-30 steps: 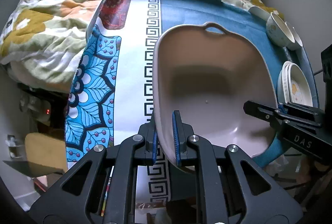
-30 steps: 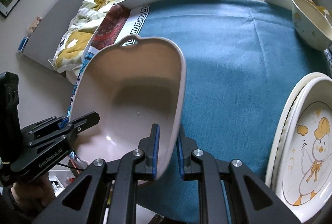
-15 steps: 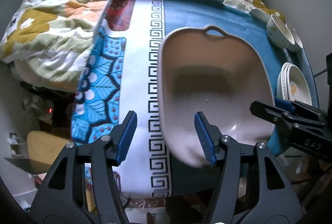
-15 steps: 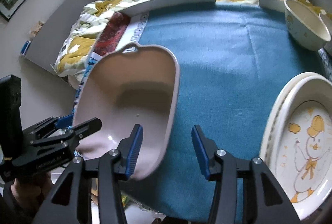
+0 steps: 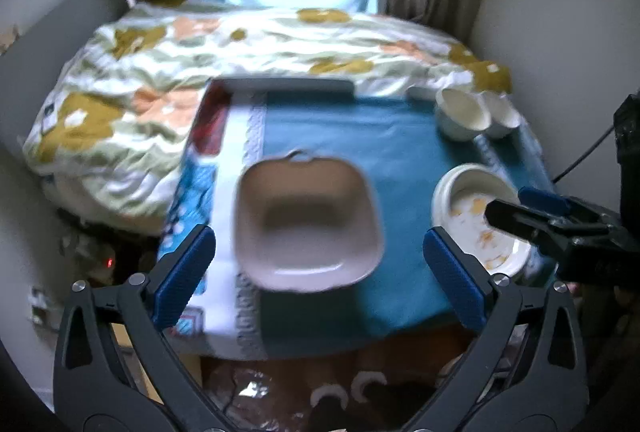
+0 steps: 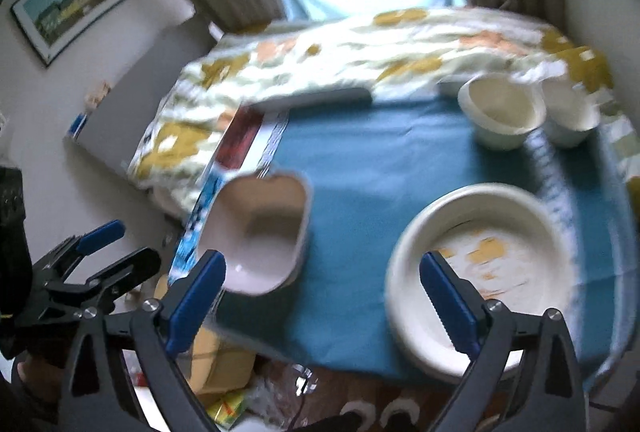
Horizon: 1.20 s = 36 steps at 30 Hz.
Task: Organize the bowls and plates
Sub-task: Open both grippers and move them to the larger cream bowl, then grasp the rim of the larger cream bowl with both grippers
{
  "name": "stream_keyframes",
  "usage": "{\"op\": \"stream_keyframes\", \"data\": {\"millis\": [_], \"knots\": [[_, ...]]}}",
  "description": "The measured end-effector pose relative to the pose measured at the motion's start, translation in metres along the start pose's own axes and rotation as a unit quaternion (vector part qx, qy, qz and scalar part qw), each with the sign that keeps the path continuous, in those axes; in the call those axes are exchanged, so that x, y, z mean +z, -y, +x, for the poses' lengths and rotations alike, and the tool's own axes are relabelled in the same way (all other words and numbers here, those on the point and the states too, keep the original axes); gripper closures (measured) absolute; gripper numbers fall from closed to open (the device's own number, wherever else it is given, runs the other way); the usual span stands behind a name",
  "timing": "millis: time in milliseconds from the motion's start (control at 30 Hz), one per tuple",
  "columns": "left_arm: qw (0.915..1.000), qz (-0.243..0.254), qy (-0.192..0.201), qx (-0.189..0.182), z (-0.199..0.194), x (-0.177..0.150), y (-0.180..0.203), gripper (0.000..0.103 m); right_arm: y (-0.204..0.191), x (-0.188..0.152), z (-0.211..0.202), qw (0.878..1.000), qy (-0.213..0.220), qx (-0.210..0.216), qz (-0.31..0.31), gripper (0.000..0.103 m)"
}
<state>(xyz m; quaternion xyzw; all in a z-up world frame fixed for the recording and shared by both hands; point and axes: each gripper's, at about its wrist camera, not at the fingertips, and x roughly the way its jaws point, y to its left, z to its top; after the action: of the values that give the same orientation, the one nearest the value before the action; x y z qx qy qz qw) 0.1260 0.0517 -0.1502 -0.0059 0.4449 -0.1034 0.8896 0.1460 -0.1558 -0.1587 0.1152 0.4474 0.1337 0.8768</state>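
Note:
A pale pink square dish (image 5: 306,224) (image 6: 260,232) with a small handle rests on the table's blue cloth (image 5: 360,136) (image 6: 380,160), near its left front. My left gripper (image 5: 318,256) (image 6: 120,248) hovers above and in front of the dish. Its jaws are opening wide and touch nothing. My right gripper (image 6: 322,272) (image 5: 532,208) hangs just as high, its jaws opening too, with no object between the pads. A stack of duck-print plates (image 5: 472,216) (image 6: 480,260) lies at the right front. Two cream bowls (image 5: 462,112) (image 6: 500,112) stand at the far right.
A bed with a floral duvet (image 5: 200,72) (image 6: 320,60) borders the table's far and left sides. A flat grey slab (image 5: 288,86) lies along the far table edge. Floor clutter and a yellow box (image 6: 216,364) sit under the near edge. Both views are motion-blurred.
Both grippers were shut on the pink dish's near rim. They let go, opened wide, and rose and drew back. The dish stays on the table.

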Motion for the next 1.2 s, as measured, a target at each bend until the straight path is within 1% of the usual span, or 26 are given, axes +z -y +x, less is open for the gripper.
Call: {"op": "stream_keyframes", "data": {"millis": [67, 100, 200, 267, 333, 367, 433, 467, 567, 667, 700, 733, 800, 867, 900, 933, 1000, 1033, 1067, 1100, 1167, 1200], "knots": [[0.9997, 0.005, 0.002, -0.022, -0.001, 0.011, 0.014, 0.0, 0.011, 0.004, -0.023, 0.999, 0.043, -0.011, 0.003, 0.006], [0.9995, 0.007, 0.005, -0.031, -0.001, 0.015, 0.02, 0.0, 0.017, 0.007, -0.034, 0.998, 0.058, -0.024, 0.004, 0.006], [0.998, 0.012, 0.013, -0.061, 0.0, 0.031, 0.041, 0.0, 0.036, 0.021, -0.053, 0.996, 0.038, -0.077, 0.001, 0.006], [0.9973, 0.007, 0.013, -0.071, 0.004, 0.042, 0.054, 0.0, 0.053, 0.031, -0.064, 0.995, 0.043, -0.091, 0.011, 0.006], [0.9968, -0.002, 0.011, -0.079, 0.011, 0.052, 0.064, 0.0, 0.075, 0.044, -0.074, 0.992, 0.052, -0.108, 0.036, 0.006], [0.9963, -0.01, 0.006, -0.085, 0.017, 0.06, 0.071, 0.0, 0.089, 0.053, -0.076, 0.99, 0.052, -0.126, 0.044, 0.006], [0.995, -0.027, -0.006, -0.096, 0.029, 0.071, 0.082, 0.0, 0.109, 0.064, -0.074, 0.988, 0.046, -0.135, 0.052, 0.006], [0.9945, -0.035, -0.01, -0.098, 0.038, 0.078, 0.089, 0.0, 0.126, 0.072, -0.07, 0.99, 0.039, -0.124, 0.063, 0.006], [0.9944, -0.043, -0.02, -0.095, 0.065, 0.095, 0.111, 0.0, 0.159, 0.085, -0.055, 0.991, 0.022, -0.103, 0.084, 0.006], [0.9939, -0.048, -0.035, -0.093, 0.1, 0.11, 0.133, 0.003, 0.191, 0.096, -0.024, 0.992, -0.01, -0.081, 0.093, 0.008], [0.9936, -0.052, -0.044, -0.09, 0.118, 0.117, 0.142, 0.009, 0.199, 0.099, -0.011, 0.992, -0.021, -0.071, 0.1, 0.014], [0.9933, -0.054, -0.051, -0.088, 0.13, 0.12, 0.145, 0.018, 0.205, 0.099, -0.003, 0.992, -0.028, -0.063, 0.106, 0.018], [0.9918, -0.062, -0.073, -0.085, 0.166, 0.132, 0.158, 0.024, 0.227, 0.103, 0.025, 0.99, -0.056, -0.034, 0.127, 0.028], [0.9909, -0.066, -0.085, -0.081, 0.193, 0.14, 0.167, 0.027, 0.241, 0.105, 0.05, 0.987, -0.079, -0.017, 0.139, 0.036], [0.9903, -0.067, -0.091, -0.081, 0.206, 0.143, 0.17, 0.031, 0.247, 0.107, 0.059, 0.986, -0.088, -0.012, 0.14, 0.04], [0.9894, -0.067, -0.1, -0.081, 0.22, 0.145, 0.173, 0.036, 0.251, 0.107, 0.069, 0.985, -0.096, -0.01, 0.144, 0.041], [0.9868, -0.071, -0.121, -0.08, 0.251, 0.151, 0.181, 0.042, 0.26, 0.106, 0.09, 0.981, -0.114, 0.003, 0.158, 0.047], [0.986, -0.073, -0.129, -0.076, 0.264, 0.153, 0.183, 0.047, 0.263, 0.105, 0.098, 0.979, -0.119, 0.012, 0.166, 0.048], [0.9853, -0.072, -0.136, -0.074, 0.271, 0.153, 0.184, 0.05, 0.265, 0.106, 0.104, 0.978, -0.122, 0.017, 0.17, 0.051], [0.9843, -0.07, -0.145, -0.072, 0.282, 0.153, 0.186, 0.056, 0.268, 0.106, 0.111, 0.977, -0.126, 0.021, 0.173, 0.054], [0.9833, -0.06, -0.16, -0.063, 0.3, 0.154, 0.192, 0.059, 0.27, 0.107, 0.121, 0.975, -0.13, 0.028, 0.179, 0.058], [0.9832, -0.054, -0.164, -0.06, 0.307, 0.153, 0.193, 0.062, 0.272, 0.107, 0.125, 0.974, -0.132, 0.033, 0.182, 0.063]]}}
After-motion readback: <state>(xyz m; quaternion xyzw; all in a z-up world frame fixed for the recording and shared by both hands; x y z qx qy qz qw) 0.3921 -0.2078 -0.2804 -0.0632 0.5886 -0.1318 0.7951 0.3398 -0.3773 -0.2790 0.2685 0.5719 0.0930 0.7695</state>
